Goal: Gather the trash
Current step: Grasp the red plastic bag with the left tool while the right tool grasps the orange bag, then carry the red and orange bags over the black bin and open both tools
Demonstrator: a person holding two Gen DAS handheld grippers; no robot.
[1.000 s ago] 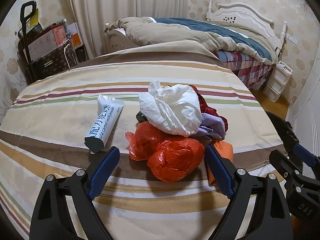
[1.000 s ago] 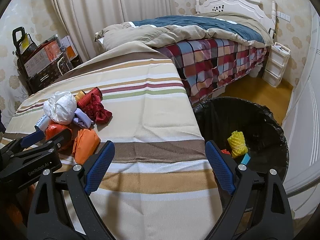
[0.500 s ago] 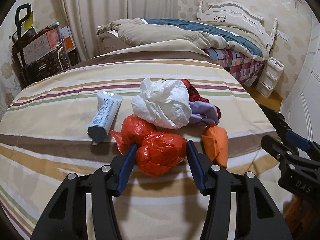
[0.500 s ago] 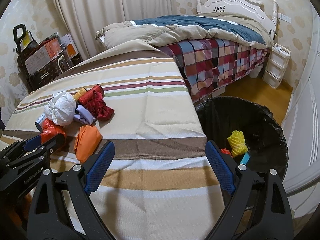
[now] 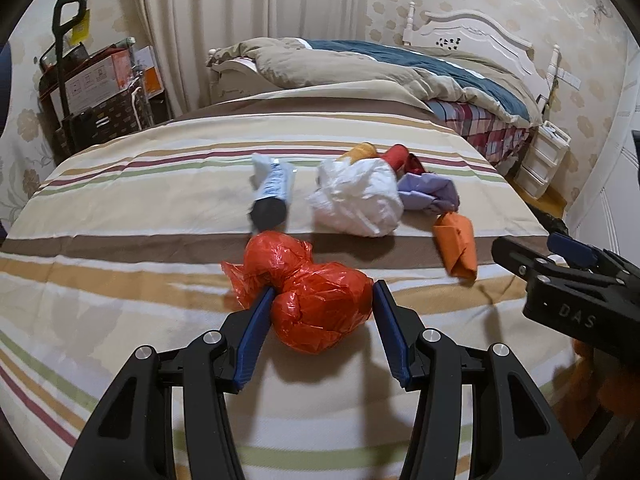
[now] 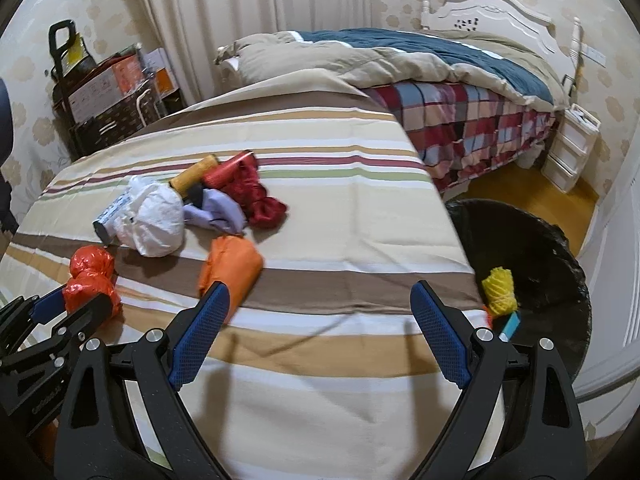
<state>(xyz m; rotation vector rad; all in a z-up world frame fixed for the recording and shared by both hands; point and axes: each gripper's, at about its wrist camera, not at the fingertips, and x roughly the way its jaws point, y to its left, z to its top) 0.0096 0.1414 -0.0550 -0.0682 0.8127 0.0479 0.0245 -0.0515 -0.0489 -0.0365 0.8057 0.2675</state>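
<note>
A crumpled red plastic bag [image 5: 316, 300] sits pinched between the blue pads of my left gripper [image 5: 322, 296], pulled away from the trash pile on the striped sheet [image 5: 120, 216]. The same red plastic bag [image 6: 90, 276] and left gripper [image 6: 76, 304] show at the lower left of the right wrist view. Behind lie a white crumpled bag [image 5: 360, 200], a blue-and-white tube packet [image 5: 272, 192], a lilac wad [image 5: 432, 196], an orange folded piece [image 5: 458, 246] and red cloth [image 6: 256, 192]. My right gripper [image 6: 318, 312] stands open over the sheet, its left pad next to the orange folded piece [image 6: 230, 268]. The black-lined bin [image 6: 532, 264] holds a yellow net [image 6: 500, 290].
A second bed with a beige and blue duvet [image 6: 400, 60] and checked sheet stands behind. A cart with boxes [image 5: 100, 96] is at the far left by the curtain. A white drawer unit [image 6: 570, 152] stands on the wooden floor beyond the bin.
My left gripper went from wide open to shut on the red bag and drew it back from the pile. The right gripper shifted left toward the orange piece, still open.
</note>
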